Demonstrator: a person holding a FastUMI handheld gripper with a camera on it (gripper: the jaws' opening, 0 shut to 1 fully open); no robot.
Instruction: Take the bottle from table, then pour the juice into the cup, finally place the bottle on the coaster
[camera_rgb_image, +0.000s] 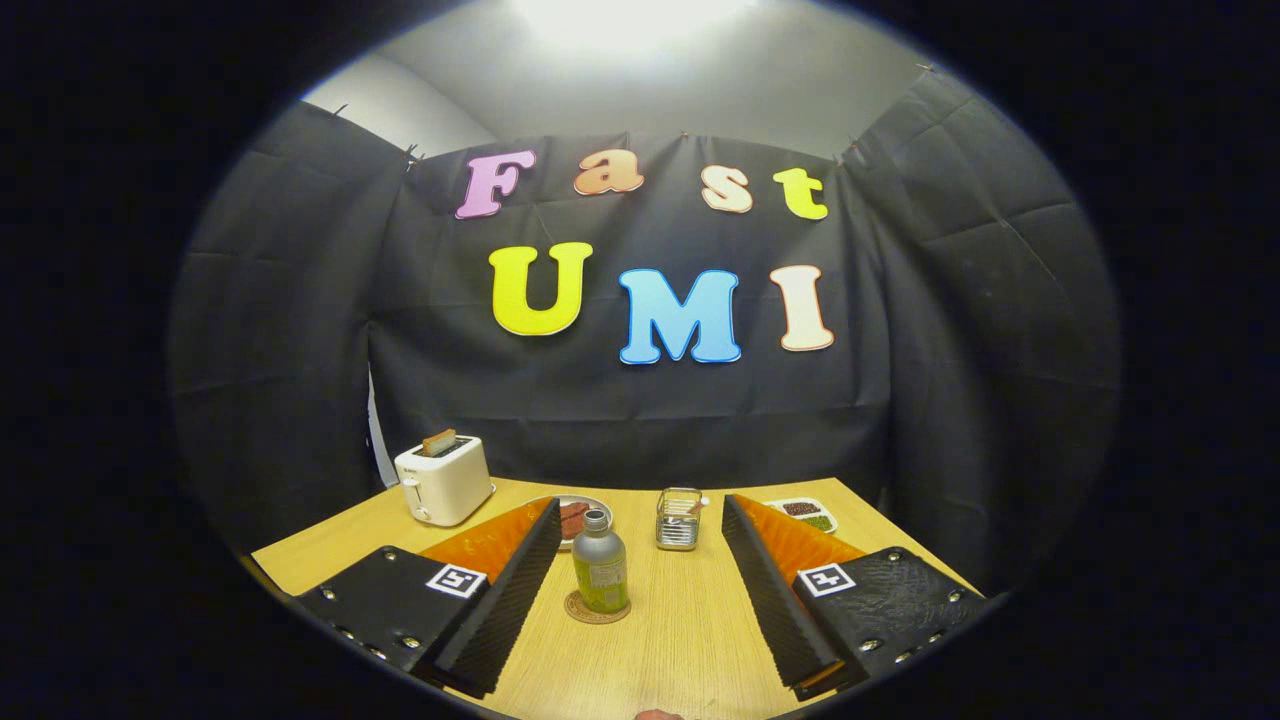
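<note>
The claw (640, 600) stands wide open with nothing in its grasp, its two fingers flanking the juice bottle (600, 574), which stands upright on the round coaster (597, 608) just ahead of them on the wooden surface (690, 640). The glass cup (678, 520) sits beyond, just right of the bottle, with a toaster (443, 480) at the far left. With the bottle already on the coaster and released, the task looks finished; whether juice is in the cup I cannot tell.

bottle (600, 572) upright on coaster (596, 609), between spread fingers (520, 590); cup (679, 519) behind, toaster (443, 480) far left.
</note>
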